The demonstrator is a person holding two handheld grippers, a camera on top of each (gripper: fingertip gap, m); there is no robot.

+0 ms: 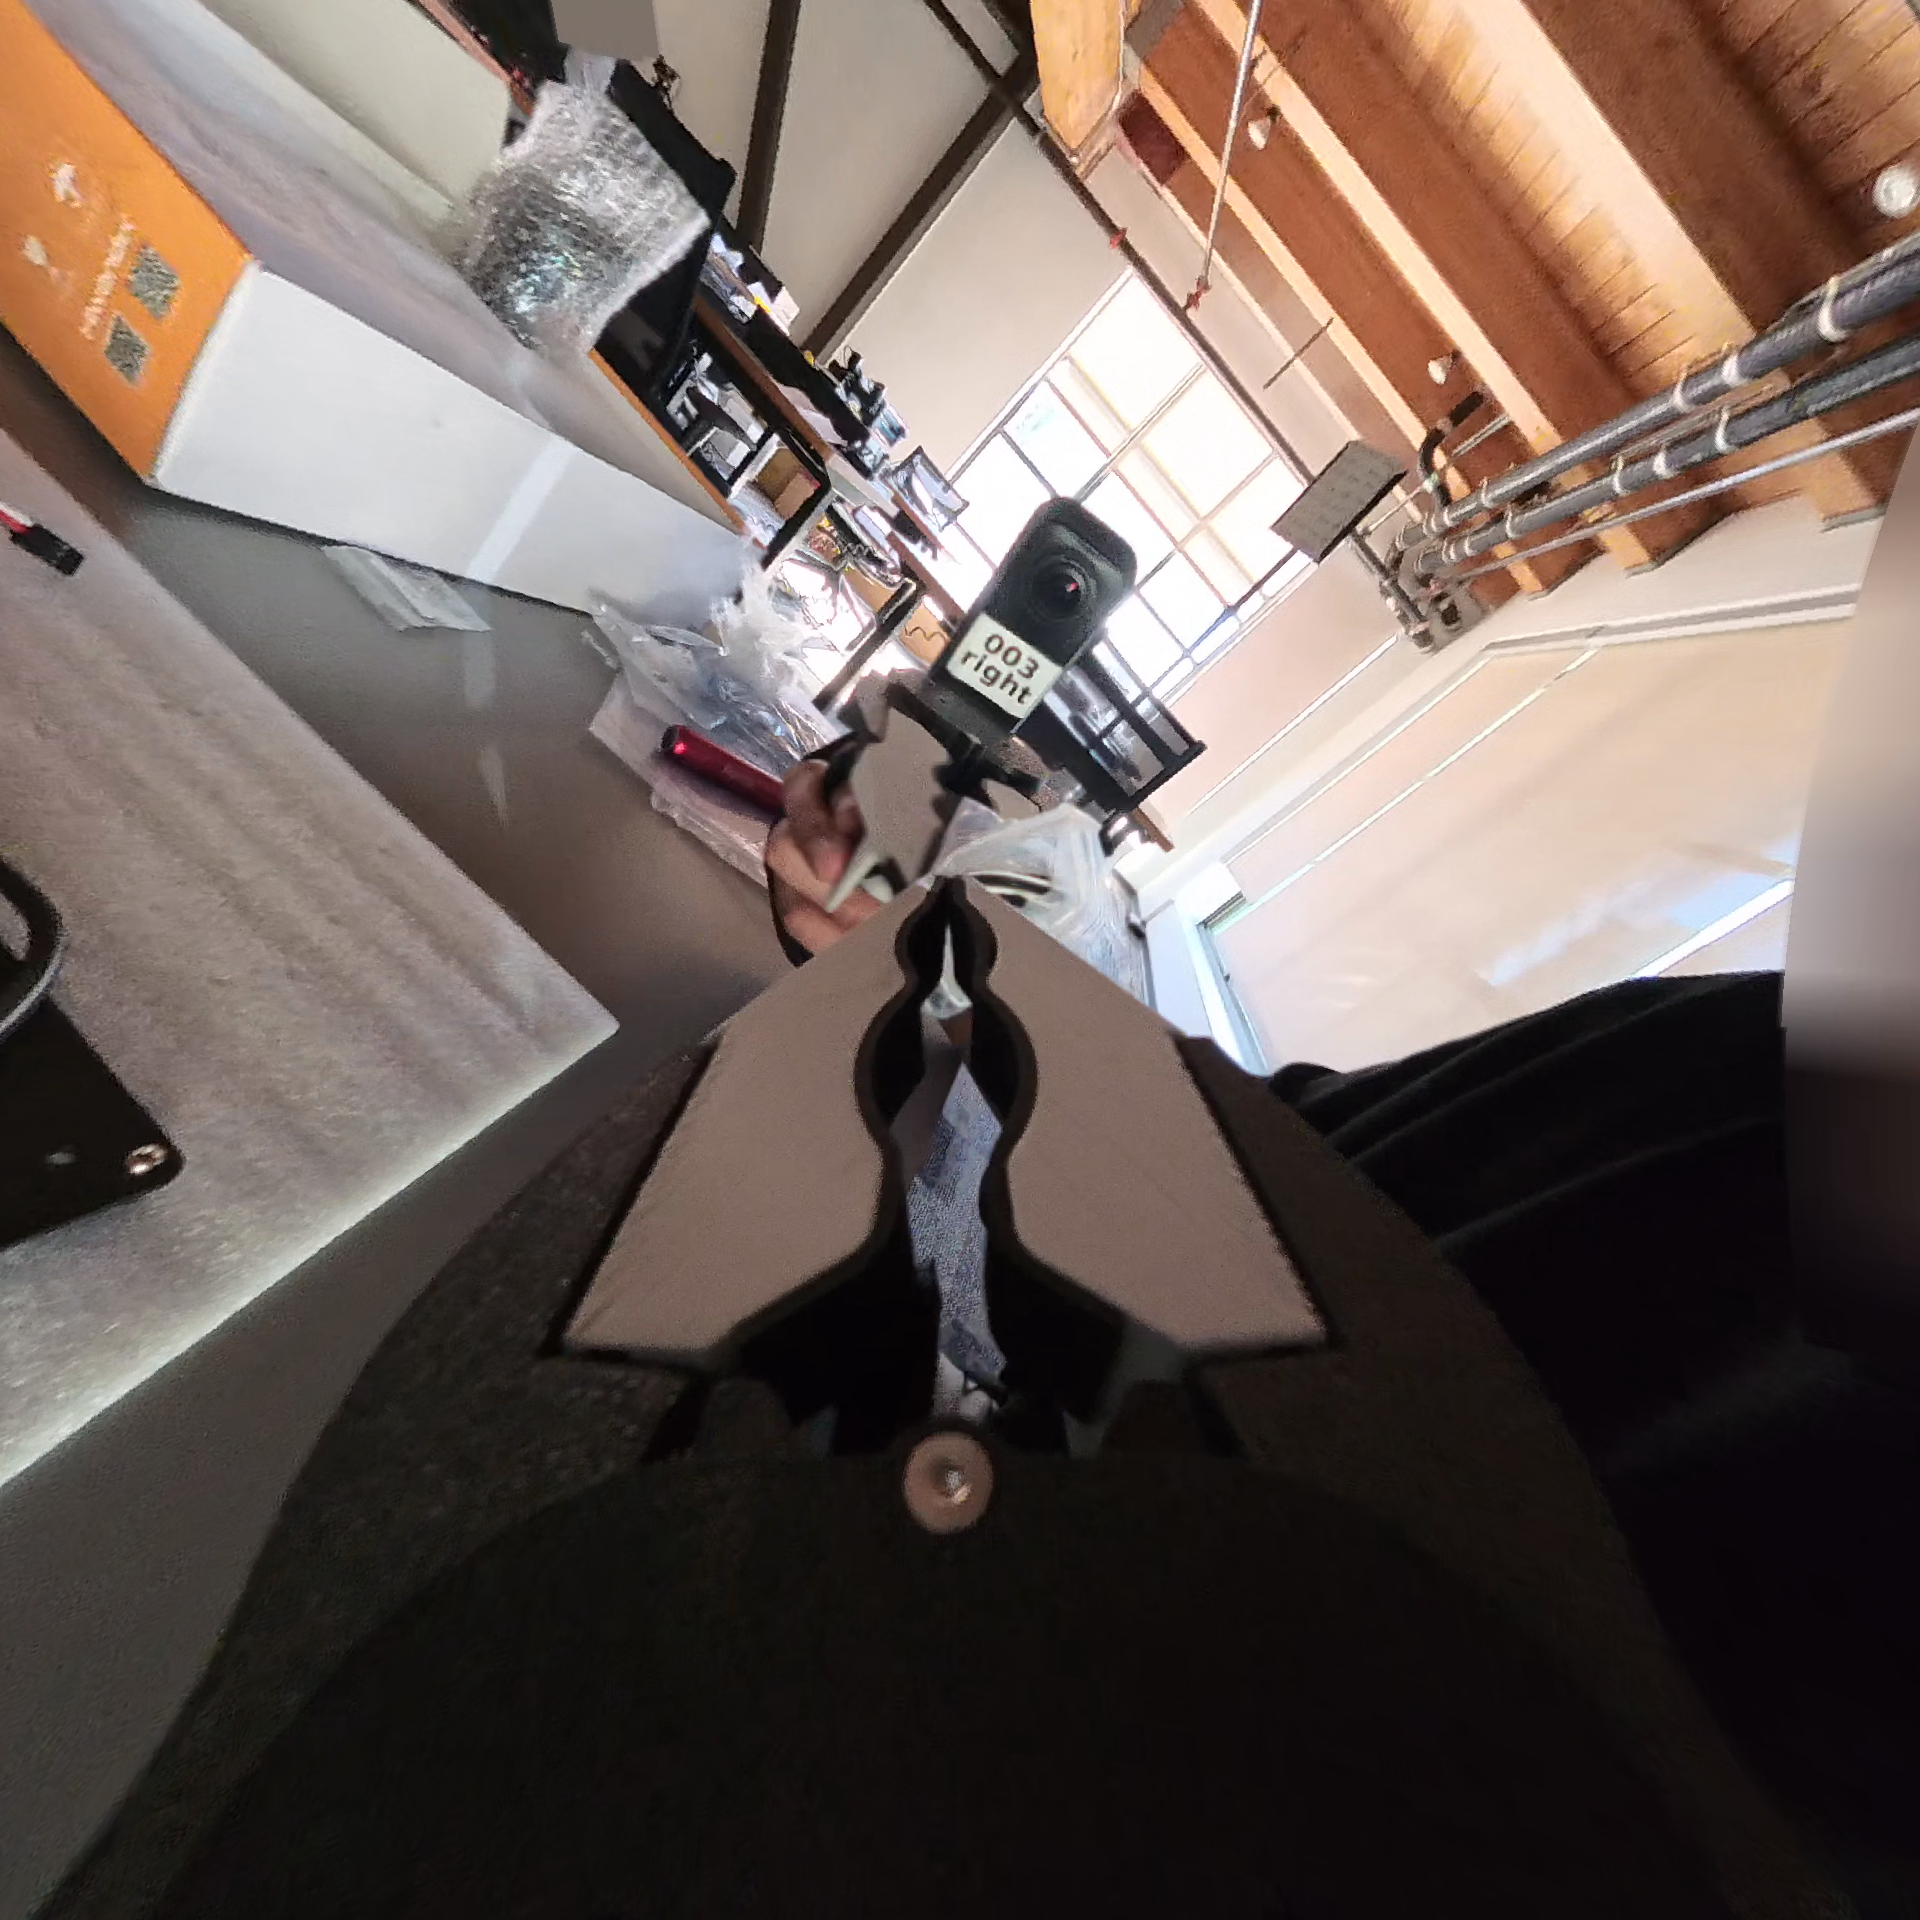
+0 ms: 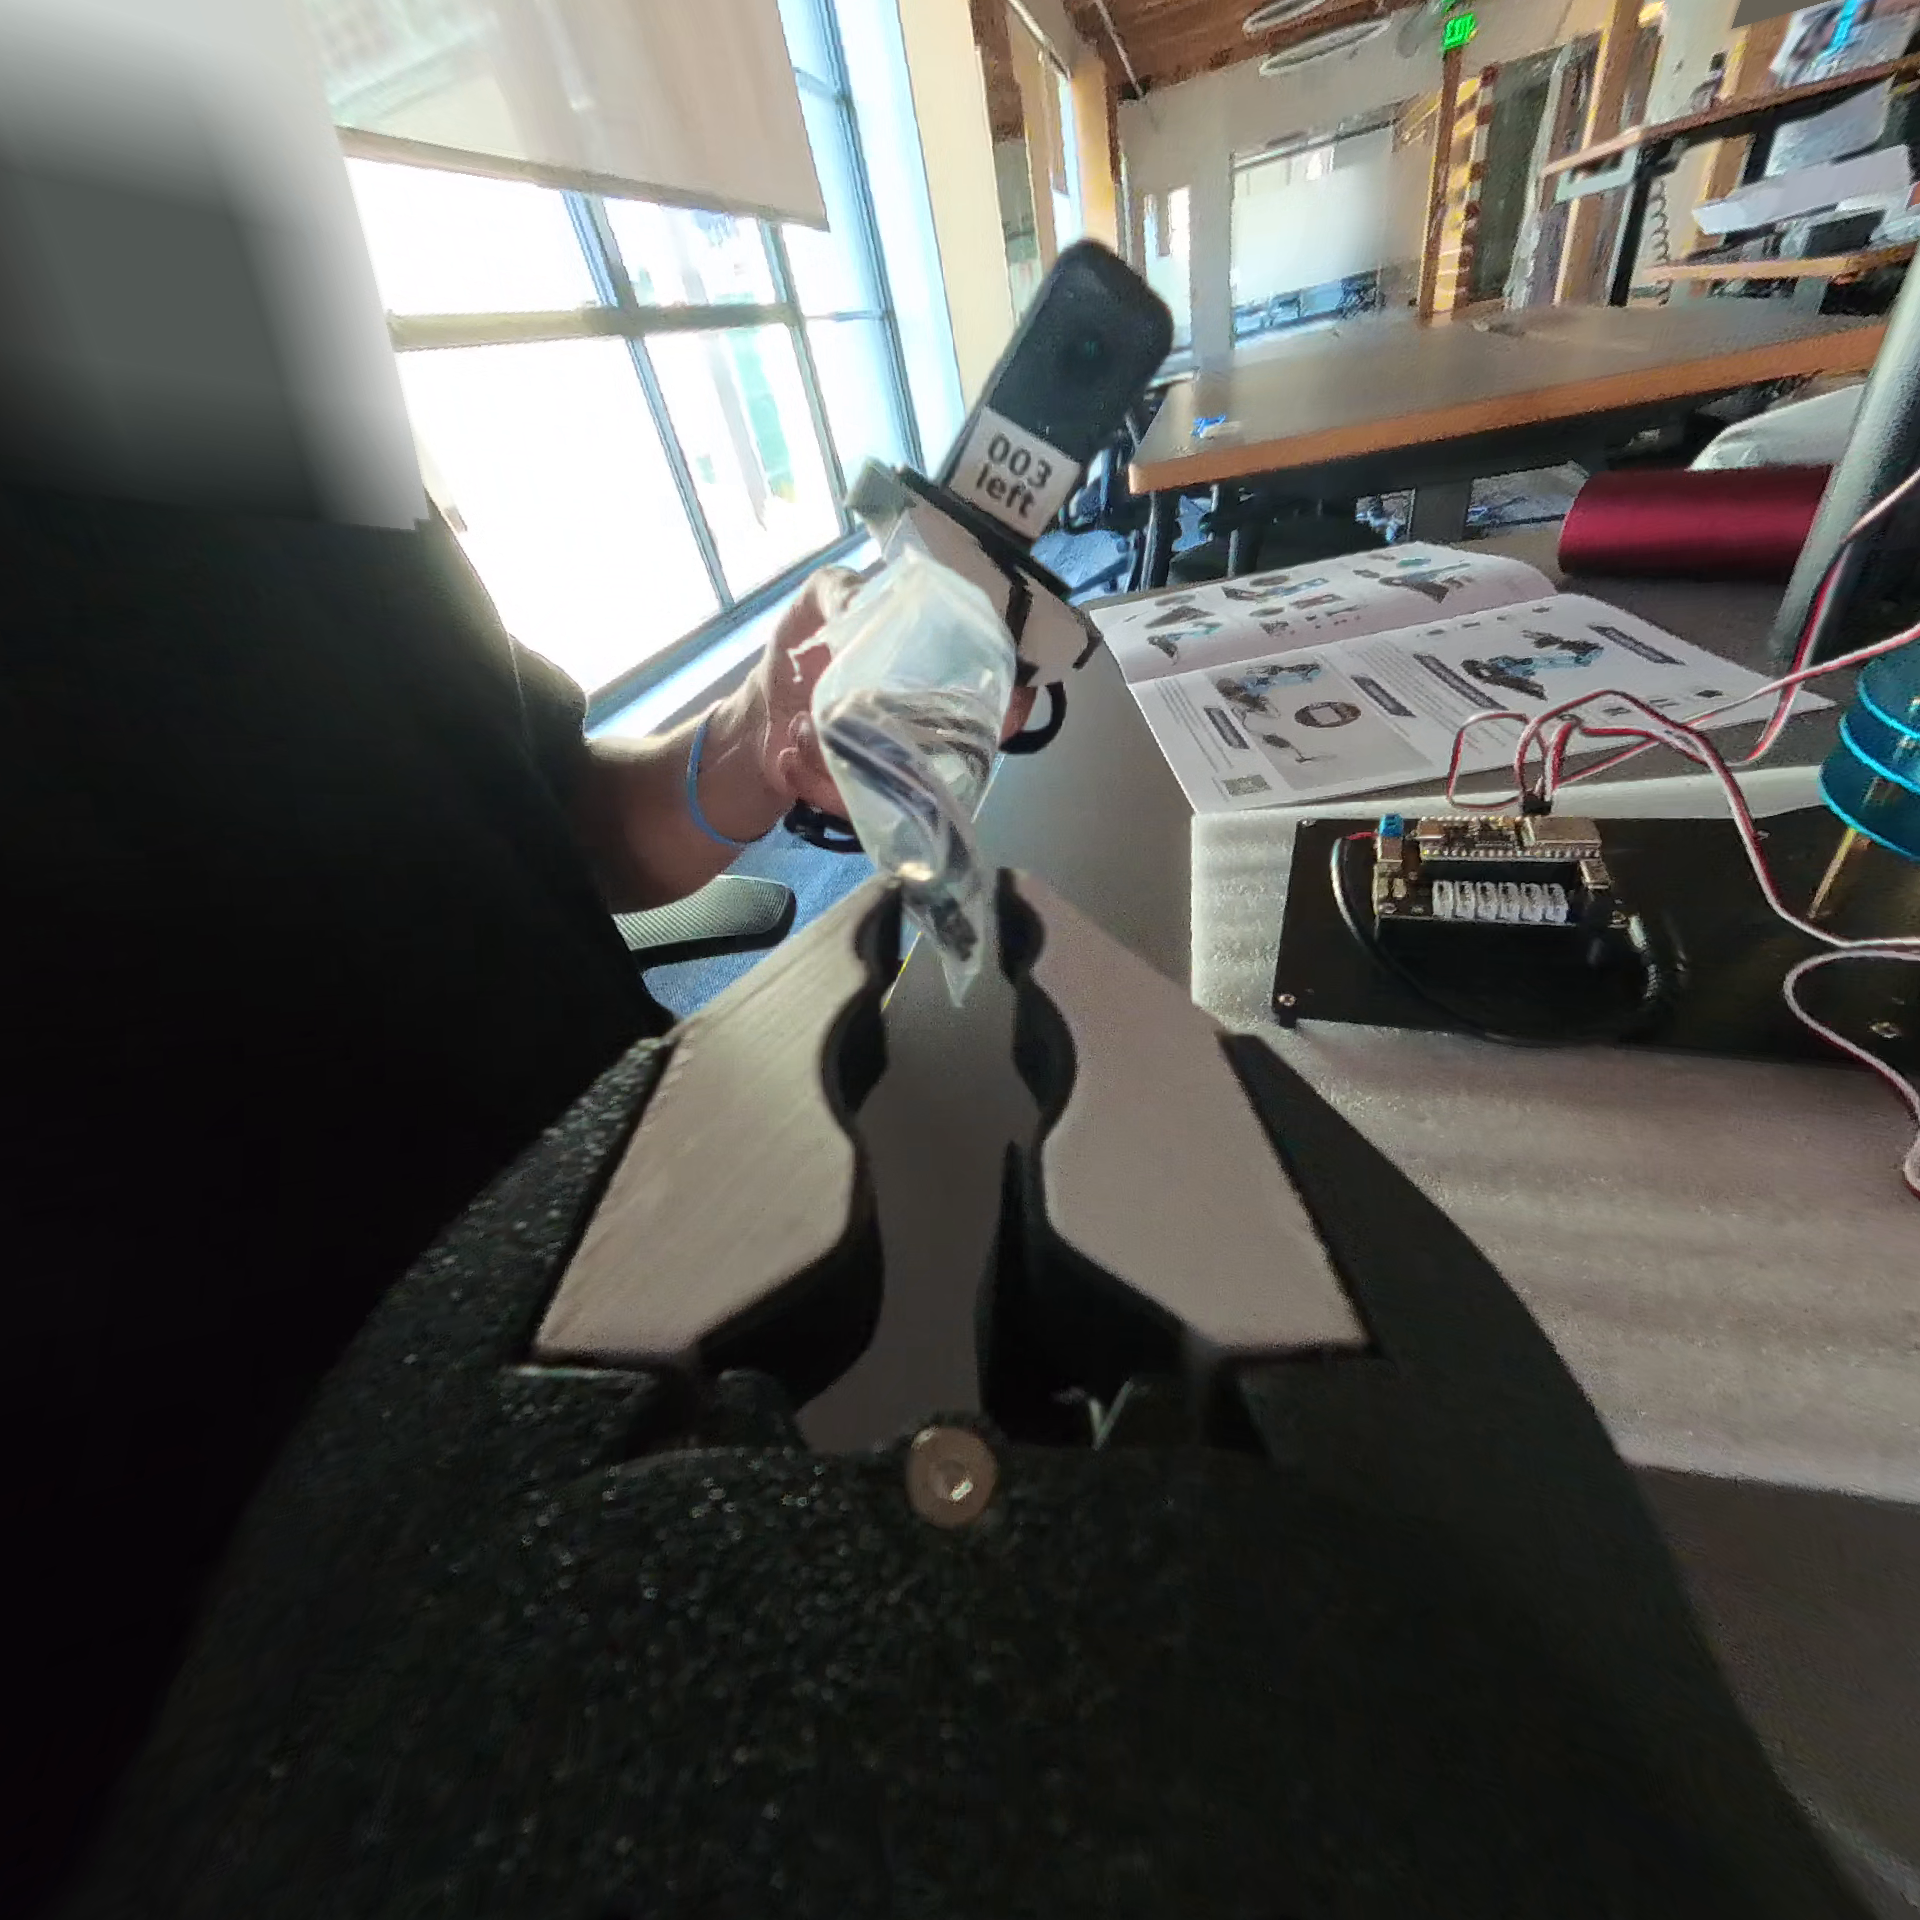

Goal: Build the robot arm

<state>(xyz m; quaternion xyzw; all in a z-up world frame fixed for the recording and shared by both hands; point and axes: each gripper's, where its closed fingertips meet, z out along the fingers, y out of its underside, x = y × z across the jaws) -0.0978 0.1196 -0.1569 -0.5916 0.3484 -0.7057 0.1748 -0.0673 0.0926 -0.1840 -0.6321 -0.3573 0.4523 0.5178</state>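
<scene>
A small clear plastic bag (image 2: 914,707) with little dark parts inside hangs in the air between the two grippers. My left gripper (image 1: 951,899) is shut on the bag's edge, a white sliver showing between its tips. In the right wrist view the left gripper (image 2: 987,582) holds the bag's top, with a hand behind it. My right gripper (image 2: 943,894) has its tips a little apart, and the bag's lower corner hangs in the gap. In the left wrist view the right gripper (image 1: 894,831) faces me, with the bag (image 1: 1023,847) beside it.
A circuit board (image 2: 1486,883) on a black plate lies on white foam (image 2: 1455,1143), with red and white wires running to a blue round part (image 2: 1881,769). An open booklet (image 2: 1403,665) and a red cylinder (image 2: 1694,520) lie behind. An orange and white box (image 1: 208,312) stands at the left.
</scene>
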